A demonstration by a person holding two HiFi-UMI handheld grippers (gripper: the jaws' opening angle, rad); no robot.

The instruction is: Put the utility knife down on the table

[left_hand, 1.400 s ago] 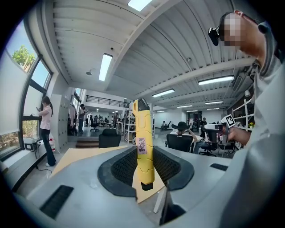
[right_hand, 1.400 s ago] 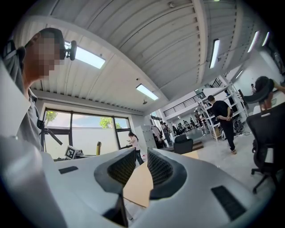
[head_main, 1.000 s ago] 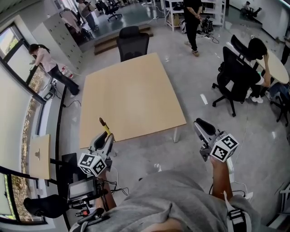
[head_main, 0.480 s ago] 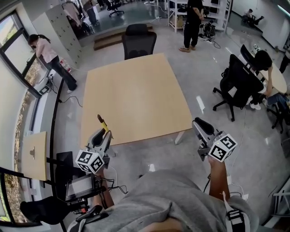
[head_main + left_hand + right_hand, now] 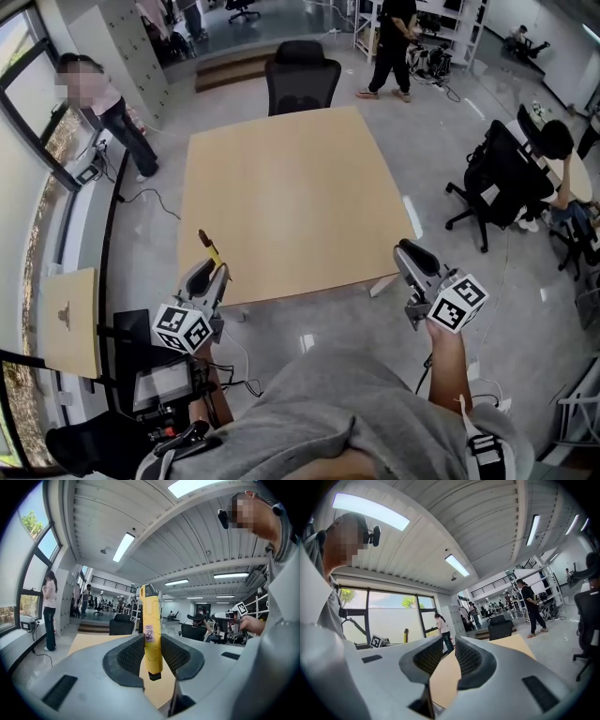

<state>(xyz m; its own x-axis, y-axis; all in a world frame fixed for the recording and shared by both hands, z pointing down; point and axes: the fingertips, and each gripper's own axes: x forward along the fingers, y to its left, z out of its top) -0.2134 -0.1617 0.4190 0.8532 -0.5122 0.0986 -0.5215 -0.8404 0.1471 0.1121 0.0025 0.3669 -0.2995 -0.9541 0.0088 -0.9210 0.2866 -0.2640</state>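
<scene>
A yellow utility knife (image 5: 151, 625) stands upright between the pads of my left gripper (image 5: 152, 653), which is shut on it. In the head view the knife (image 5: 210, 251) sticks out past the left gripper (image 5: 212, 272), over the near left corner of the light wooden table (image 5: 281, 187). My right gripper (image 5: 406, 251) hangs beside the table's near right corner, over the floor. In the right gripper view the right gripper (image 5: 449, 656) has its pads a narrow gap apart with nothing between them, and the table (image 5: 513, 644) lies ahead.
A black office chair (image 5: 302, 80) stands at the table's far side. More black chairs and a seated person (image 5: 553, 150) are at the right. One person (image 5: 103, 103) stands by the left windows, another (image 5: 389, 42) at the back. A small wooden board (image 5: 66, 319) and a screen rig (image 5: 164, 384) sit near left.
Both grippers have been carried forward towards the table, whose near edge now lies closer to them. The knife stays held in the left gripper.
</scene>
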